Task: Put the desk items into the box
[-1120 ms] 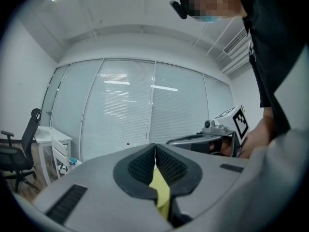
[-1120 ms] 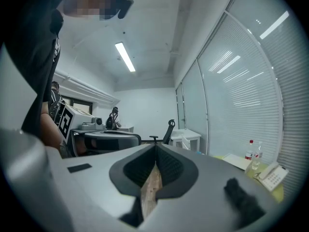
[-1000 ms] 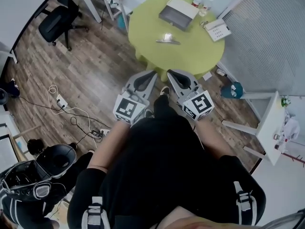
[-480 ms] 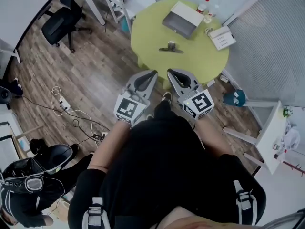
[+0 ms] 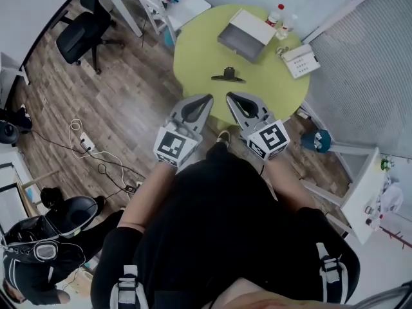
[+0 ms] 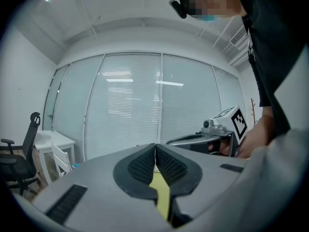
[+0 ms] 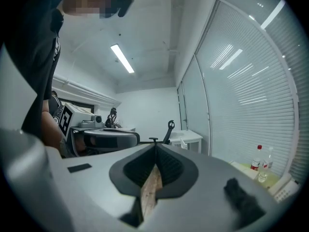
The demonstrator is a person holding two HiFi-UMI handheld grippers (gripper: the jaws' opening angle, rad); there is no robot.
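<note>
In the head view a round green table (image 5: 193,50) carries a grey box (image 5: 243,34) and a black clip-like item (image 5: 228,76). Two bottles (image 5: 278,15) and a white desk phone (image 5: 300,60) stand at its far right. My left gripper (image 5: 207,97) and right gripper (image 5: 229,96) are held side by side at the table's near edge, level and pointing at it. Both are short of the black item. The left gripper view shows my left gripper (image 6: 155,146) with its pads together and nothing between them. My right gripper (image 7: 155,146) is likewise shut and holds nothing.
A black office chair (image 5: 84,24) and a white chair (image 5: 154,2) stand left of the table. Cables and a power strip (image 5: 87,147) lie on the wood floor. Another person (image 5: 38,253) crouches at lower left. A white shelf (image 5: 364,179) and a teal object (image 5: 317,140) are at the right.
Both grippers have moved forward to the table's near edge, still side by side and shut. The table and its items sit lower and closer in the head view.
</note>
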